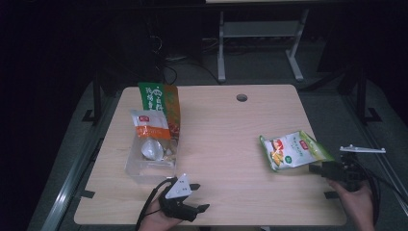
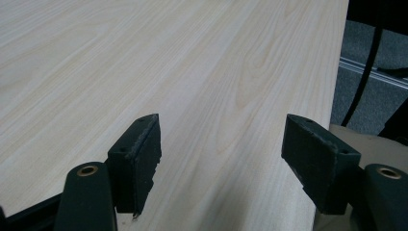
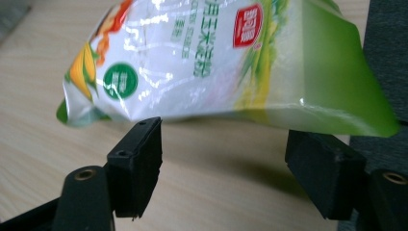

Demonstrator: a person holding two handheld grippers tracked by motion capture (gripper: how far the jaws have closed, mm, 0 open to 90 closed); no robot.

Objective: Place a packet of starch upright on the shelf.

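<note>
The right hand-held gripper sits at the right edge of the tabletop, just beside the green-and-white snack bag printed with corn. In the right gripper view its jaws stand wide apart and released; the snack bag lies just beyond the tips, its lower edge above them, and no pad presses on it. The bag rests on the tabletop with its green end toward the table's right edge.

Well to the left of the snack bag, a clear plastic container holds an orange-and-white packet, and a green-and-orange packet stands at the container's far side.

The left hand-held gripper rests near the front edge of the tabletop, just in front of the container, well apart from the snack bag. Its jaws are open, with bare wood between them
</note>
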